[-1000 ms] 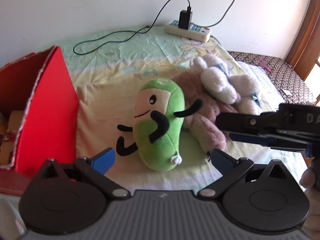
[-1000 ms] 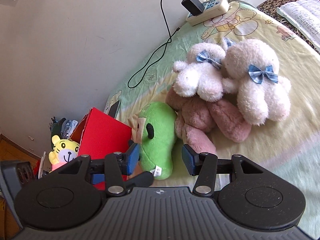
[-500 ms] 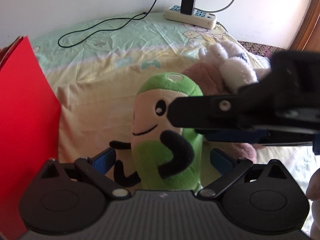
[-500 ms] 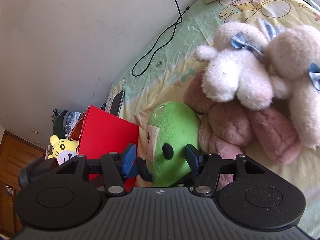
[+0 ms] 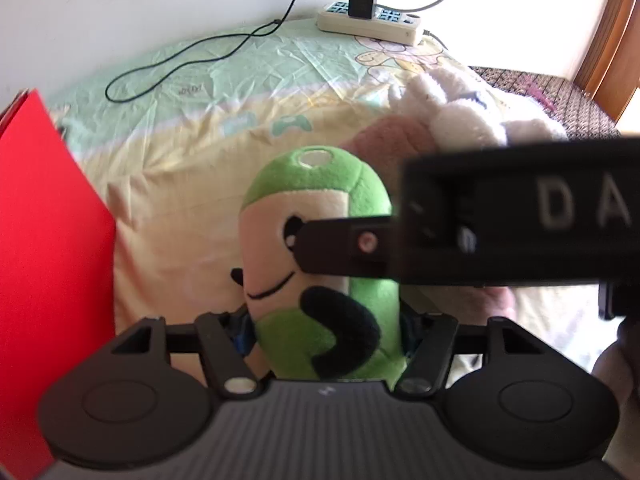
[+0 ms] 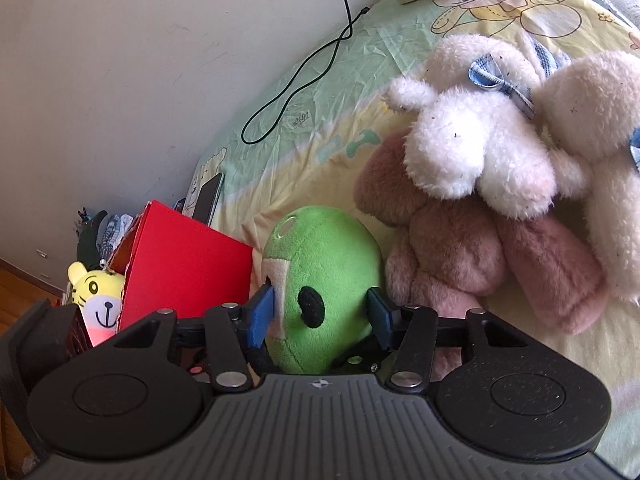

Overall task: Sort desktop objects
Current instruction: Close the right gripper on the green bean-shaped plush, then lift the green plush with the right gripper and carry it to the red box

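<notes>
Green plush toy (image 5: 320,280) is soft and light; your left tongs (image 5: 324,332) and right tongs (image 6: 320,316) both straddle its body. Whether either pair presses in, you cannot tell. Squeeze mid-body.

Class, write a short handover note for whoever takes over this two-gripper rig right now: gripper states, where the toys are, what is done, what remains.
Left gripper: closed on the lower body of the green plush toy.
Right gripper: jaws straddle the same toy's upper part, pads at its sides; whether they grip is unclear.
Red box: beside the green toy, with the yellow tiger plush at its far side.
White plush and pink plush: piled on the bedsheet, untouched.
Done: green toy grasped.
Left: probably move it to the box, then sort the pile.
</notes>
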A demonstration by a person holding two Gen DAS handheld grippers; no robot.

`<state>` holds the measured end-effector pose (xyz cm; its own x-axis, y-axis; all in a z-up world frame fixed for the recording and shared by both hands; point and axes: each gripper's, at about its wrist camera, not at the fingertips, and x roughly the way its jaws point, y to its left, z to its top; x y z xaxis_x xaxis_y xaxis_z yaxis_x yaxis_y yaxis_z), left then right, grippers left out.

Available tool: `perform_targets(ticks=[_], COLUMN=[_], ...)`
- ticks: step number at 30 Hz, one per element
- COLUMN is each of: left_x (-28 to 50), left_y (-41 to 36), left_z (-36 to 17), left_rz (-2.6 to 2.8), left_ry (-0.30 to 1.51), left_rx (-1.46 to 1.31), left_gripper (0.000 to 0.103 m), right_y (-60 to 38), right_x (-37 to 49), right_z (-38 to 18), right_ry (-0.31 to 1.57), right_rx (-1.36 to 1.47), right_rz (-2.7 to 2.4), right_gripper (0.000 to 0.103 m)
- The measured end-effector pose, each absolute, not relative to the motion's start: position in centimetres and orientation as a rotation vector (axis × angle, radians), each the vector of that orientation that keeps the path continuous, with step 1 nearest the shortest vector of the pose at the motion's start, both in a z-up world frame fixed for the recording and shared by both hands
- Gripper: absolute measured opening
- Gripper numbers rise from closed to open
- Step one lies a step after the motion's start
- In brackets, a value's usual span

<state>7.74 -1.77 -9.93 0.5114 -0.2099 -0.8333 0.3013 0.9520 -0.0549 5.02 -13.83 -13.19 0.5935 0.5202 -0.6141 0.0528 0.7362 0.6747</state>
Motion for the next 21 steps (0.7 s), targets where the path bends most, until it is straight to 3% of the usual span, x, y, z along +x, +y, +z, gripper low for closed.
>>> perform_targets(ticks=[9, 21], left_x=[2.2, -2.6], left_y=[-2.6, -0.7], left_z=[-6.1, 2.3], left_rz=[-0.302, -0.169], left_ry=[0.916, 0.644], left_rx=[0.069, 0.137], left_gripper=[0.065, 0.065], right_y=[-15.0, -12.9], right_x=[0.2, -2.1], right_z=[-10.5, -3.7], right_ry=[0.845, 0.604], right_rx=[0.706, 0.704], right_rz=[0.341, 0.543], right_gripper=[0.053, 0.054])
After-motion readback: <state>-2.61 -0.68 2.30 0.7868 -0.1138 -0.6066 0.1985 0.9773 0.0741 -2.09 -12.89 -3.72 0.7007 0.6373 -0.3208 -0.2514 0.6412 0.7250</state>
